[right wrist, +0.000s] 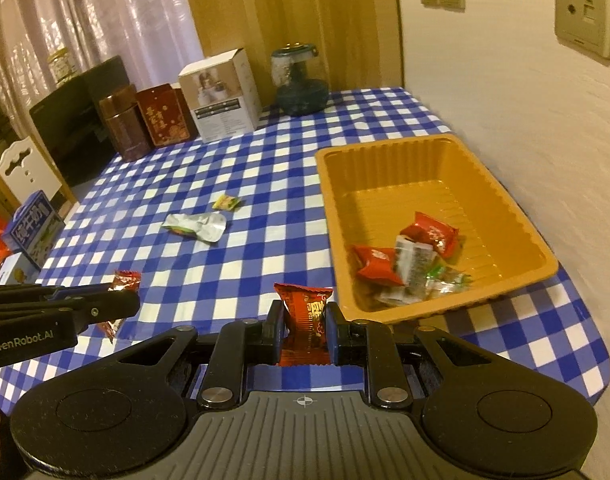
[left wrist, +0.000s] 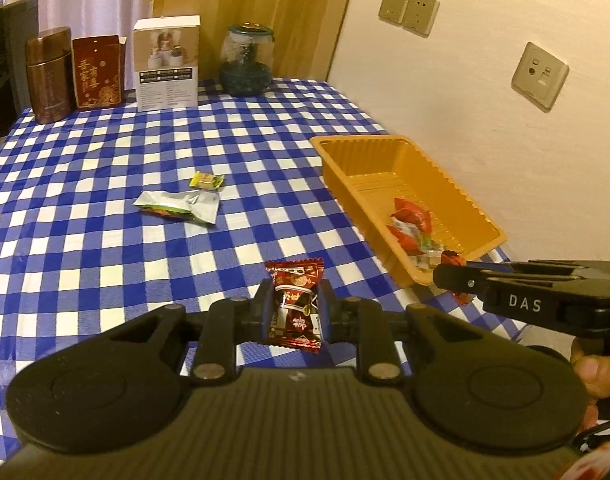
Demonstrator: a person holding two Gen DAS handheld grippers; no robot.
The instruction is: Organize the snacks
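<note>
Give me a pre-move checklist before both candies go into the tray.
1. Left gripper shut on dark red candy: ok.
2. Right gripper shut on bright red candy: ok.
3. Orange tray has free floor space at its far end: ok.
4. Grippers apart, not touching: ok.
5. Table cleared: not ok; silver packet and yellow candy remain on the cloth.
6. Grip firmness: cannot tell.

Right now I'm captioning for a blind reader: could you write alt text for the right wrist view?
The right gripper has its jaws shut on a red foil-wrapped candy above a blue-and-white checked tablecloth. Ahead to the right, an orange plastic tray holds several wrapped snacks.
</note>
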